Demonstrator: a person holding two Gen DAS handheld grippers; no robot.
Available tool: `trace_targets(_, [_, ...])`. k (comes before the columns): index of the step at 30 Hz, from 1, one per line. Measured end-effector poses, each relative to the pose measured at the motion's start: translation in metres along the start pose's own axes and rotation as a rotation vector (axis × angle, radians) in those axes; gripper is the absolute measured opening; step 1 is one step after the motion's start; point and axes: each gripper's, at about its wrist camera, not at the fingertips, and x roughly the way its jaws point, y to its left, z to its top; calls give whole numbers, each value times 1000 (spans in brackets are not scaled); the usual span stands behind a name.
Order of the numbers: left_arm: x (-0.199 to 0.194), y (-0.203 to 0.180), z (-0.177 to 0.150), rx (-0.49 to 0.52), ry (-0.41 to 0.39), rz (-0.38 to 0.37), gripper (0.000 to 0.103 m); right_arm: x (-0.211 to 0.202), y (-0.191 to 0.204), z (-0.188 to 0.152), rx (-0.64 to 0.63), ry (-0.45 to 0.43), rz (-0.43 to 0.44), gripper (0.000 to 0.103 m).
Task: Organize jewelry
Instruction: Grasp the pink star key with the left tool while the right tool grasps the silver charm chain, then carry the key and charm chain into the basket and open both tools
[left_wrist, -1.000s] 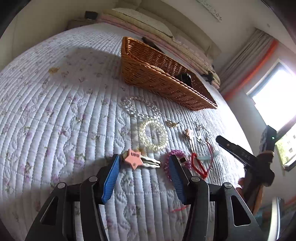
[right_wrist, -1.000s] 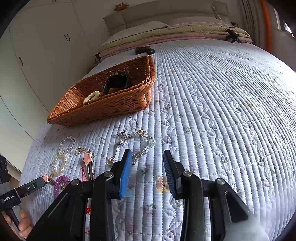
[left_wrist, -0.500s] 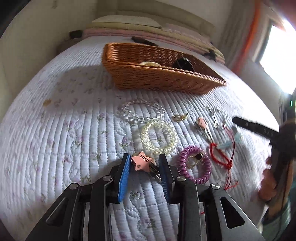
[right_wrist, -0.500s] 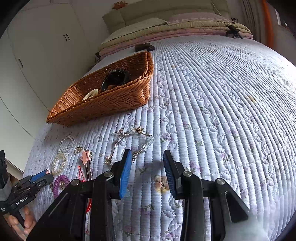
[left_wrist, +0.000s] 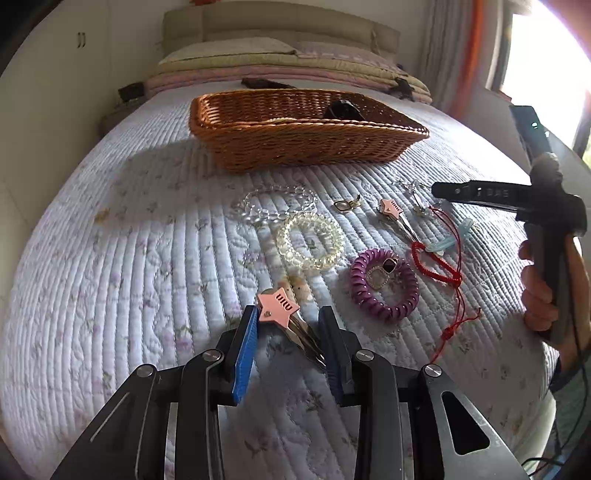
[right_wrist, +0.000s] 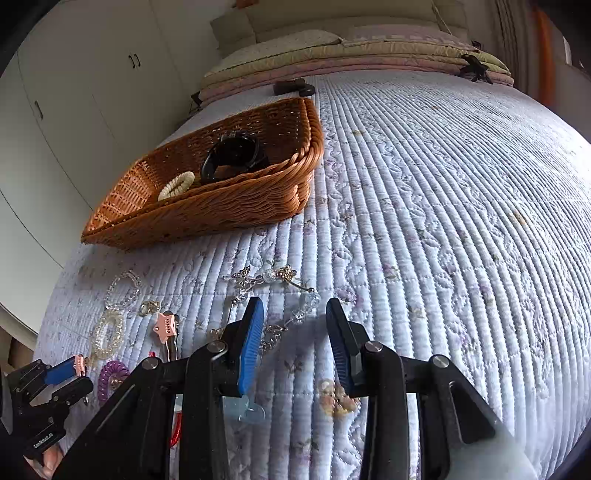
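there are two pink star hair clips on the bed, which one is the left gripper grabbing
The nearer pink star clip, caught between the opening left gripper jaws. The other star clip lies untouched farther back, beside the red cord bracelet.

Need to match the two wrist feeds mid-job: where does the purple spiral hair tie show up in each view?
Left wrist view: purple spiral hair tie lies right of centre on the quilt, beside the red cord bracelet.
Right wrist view: purple spiral hair tie sits at the lower left edge, partly hidden.
Shared landmark: the wicker basket, on the quilt beyond the jewelry.
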Motion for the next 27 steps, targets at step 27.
trace_targets(27, [-21,9,-2,-109,-90,-26,8,-46,9,-16,-63,-111,-44,12])
